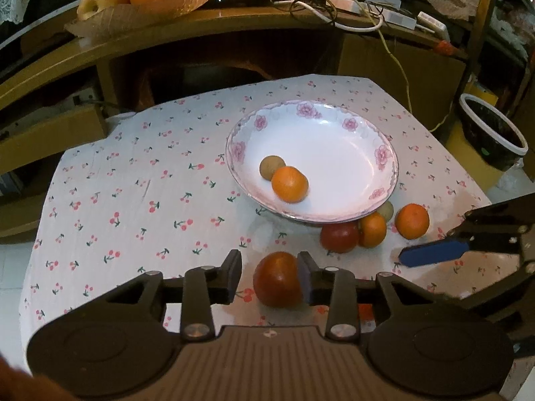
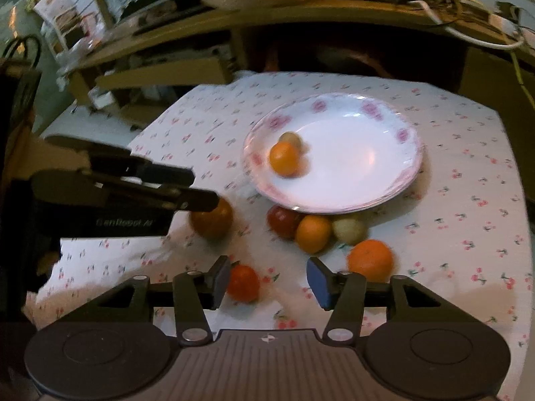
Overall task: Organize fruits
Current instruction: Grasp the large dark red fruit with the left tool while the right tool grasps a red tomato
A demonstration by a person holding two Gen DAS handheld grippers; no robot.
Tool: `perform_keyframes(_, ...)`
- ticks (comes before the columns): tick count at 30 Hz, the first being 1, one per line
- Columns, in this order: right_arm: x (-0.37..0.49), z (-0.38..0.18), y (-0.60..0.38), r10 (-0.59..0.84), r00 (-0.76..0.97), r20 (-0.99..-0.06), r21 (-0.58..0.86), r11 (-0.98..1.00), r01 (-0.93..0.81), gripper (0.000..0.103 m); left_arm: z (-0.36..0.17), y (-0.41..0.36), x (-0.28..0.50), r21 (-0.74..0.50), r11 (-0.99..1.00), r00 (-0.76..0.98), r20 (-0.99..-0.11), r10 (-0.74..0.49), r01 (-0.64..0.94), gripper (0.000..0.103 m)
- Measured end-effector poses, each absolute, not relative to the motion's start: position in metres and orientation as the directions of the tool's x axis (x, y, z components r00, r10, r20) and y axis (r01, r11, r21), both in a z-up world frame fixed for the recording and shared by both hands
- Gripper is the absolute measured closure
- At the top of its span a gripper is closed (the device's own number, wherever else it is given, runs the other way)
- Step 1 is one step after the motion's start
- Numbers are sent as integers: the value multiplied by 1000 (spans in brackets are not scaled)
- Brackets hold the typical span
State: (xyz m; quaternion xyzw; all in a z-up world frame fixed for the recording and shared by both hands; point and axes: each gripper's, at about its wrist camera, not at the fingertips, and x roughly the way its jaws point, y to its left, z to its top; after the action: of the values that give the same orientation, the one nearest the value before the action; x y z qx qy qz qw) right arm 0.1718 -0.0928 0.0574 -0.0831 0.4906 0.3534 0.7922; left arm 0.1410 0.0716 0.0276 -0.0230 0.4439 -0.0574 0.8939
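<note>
Jaws of the left gripper [image 1: 269, 275] stand apart around a red apple [image 1: 278, 279], ready to lift it toward the plate [image 1: 381, 153] holding an orange [image 1: 289, 184]. Right gripper [image 2: 269, 282], wide open and empty, brackets a tomato [image 2: 243, 282].

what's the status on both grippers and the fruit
Left gripper open around a red fruit. Right gripper open by a small tomato. Plate holds two fruits; four crowd its near rim.
</note>
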Motion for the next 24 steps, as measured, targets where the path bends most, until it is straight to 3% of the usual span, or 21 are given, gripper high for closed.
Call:
perform_keyframes(15, 163, 35, -71, 447, 221, -867, 186, 701, -689, 52, 9, 54, 149, -44, 989, 569, -813, -119, 143, 53)
perform_keyframes(24, 168, 40, -79, 462, 222, -858, 211, 713, -668, 76, -4, 56, 153, -66, 990, 542, -832, -122, 121, 54)
